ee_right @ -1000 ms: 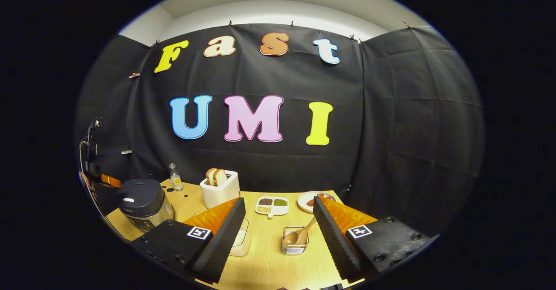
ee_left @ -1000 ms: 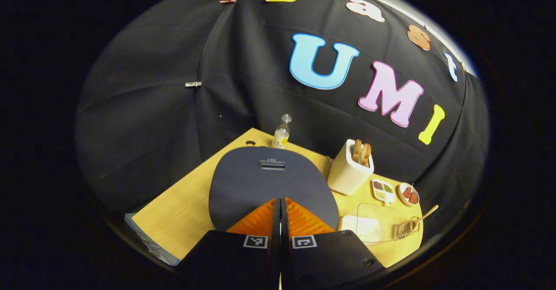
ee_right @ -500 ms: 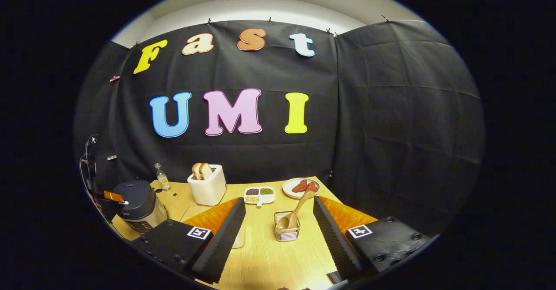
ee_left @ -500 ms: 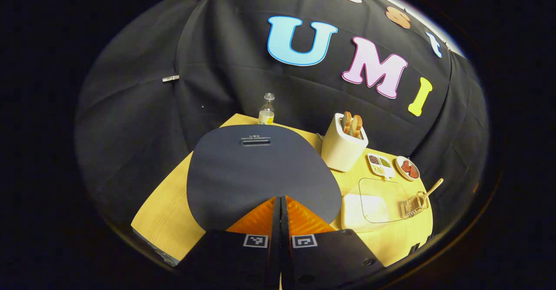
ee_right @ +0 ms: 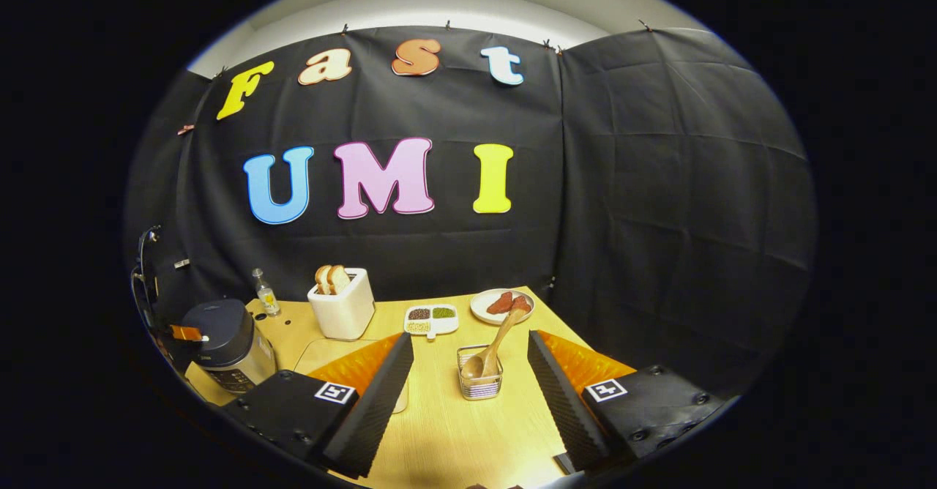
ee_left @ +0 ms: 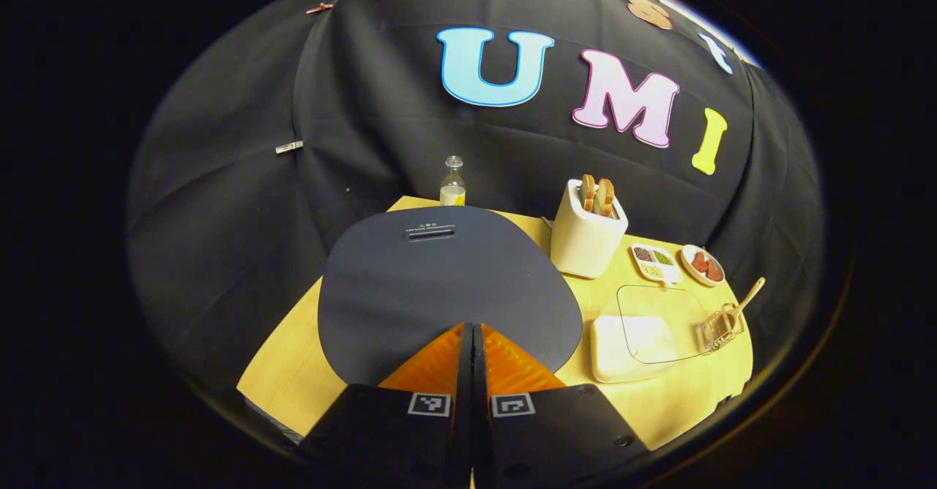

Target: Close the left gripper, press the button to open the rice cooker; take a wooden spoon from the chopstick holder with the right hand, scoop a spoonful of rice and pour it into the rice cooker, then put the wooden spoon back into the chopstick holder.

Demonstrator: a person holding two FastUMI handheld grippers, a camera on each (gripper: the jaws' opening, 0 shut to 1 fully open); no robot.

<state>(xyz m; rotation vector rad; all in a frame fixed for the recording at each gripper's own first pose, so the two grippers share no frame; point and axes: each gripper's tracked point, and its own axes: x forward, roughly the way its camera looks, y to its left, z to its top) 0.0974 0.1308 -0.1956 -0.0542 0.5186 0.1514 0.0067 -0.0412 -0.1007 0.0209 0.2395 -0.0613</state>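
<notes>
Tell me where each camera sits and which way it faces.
Left gripper view: rides the left gripper, its fingers together, looking down over the dark round rice cooker lid.
Right gripper view: rides the right gripper, fingers apart, facing the wire chopstick holder with its wooden spoon.
Shared: white toaster, cooker, holder.

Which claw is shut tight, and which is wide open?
The left claw is shut, its orange fingers pressed together above the dark rice cooker lid. The right claw gapes open.
</notes>
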